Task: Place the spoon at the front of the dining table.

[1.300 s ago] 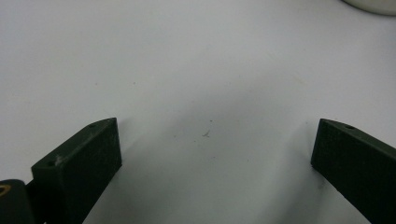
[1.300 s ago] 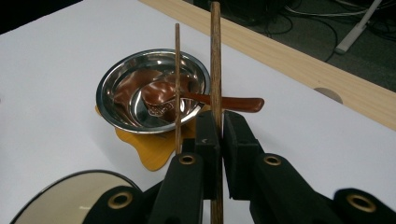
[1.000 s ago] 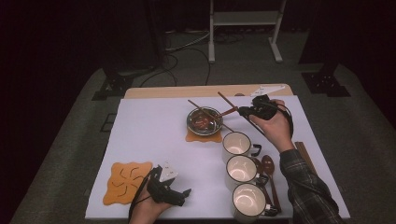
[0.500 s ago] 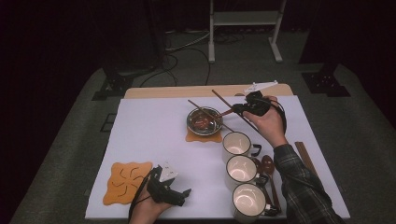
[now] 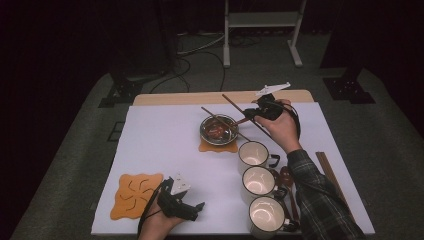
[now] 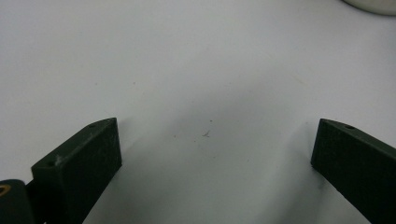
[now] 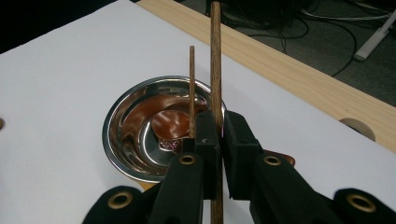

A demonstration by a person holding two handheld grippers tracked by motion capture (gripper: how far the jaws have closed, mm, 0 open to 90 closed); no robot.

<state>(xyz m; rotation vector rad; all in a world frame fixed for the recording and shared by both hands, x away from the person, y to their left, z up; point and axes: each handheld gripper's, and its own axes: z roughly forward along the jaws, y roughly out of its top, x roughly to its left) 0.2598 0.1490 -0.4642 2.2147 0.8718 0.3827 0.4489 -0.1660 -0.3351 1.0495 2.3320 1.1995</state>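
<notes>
- Orange mat [image 5: 136, 195] at near left of white table [image 5: 165, 145], flat, nothing on it.
- Left gripper [image 5: 192, 211] just right of mat, low over the table; jaws wide apart in left gripper view [image 6: 212, 149], bare white surface between them, nothing held.
- Steel bowl [image 5: 218, 130] at centre, on a second orange mat [image 5: 207, 147]; reddish spoon [image 7: 170, 126] lying inside; one thin stick [image 5: 212, 116] resting across bowl rim.
- Right gripper [image 5: 252, 114] just right of bowl, raised off the table; jaws clamped tight on a chopstick [image 7: 215, 60], which runs straight out past the pads above the bowl, tilted up toward the far table edge in high view.
- Three white mugs [image 5: 257, 180] in a row near right, below the right hand [image 5: 280, 127]; brown spoons [image 5: 289, 182] just beside them.
- Further chopsticks [image 5: 330, 172] flat at right table edge.
</notes>
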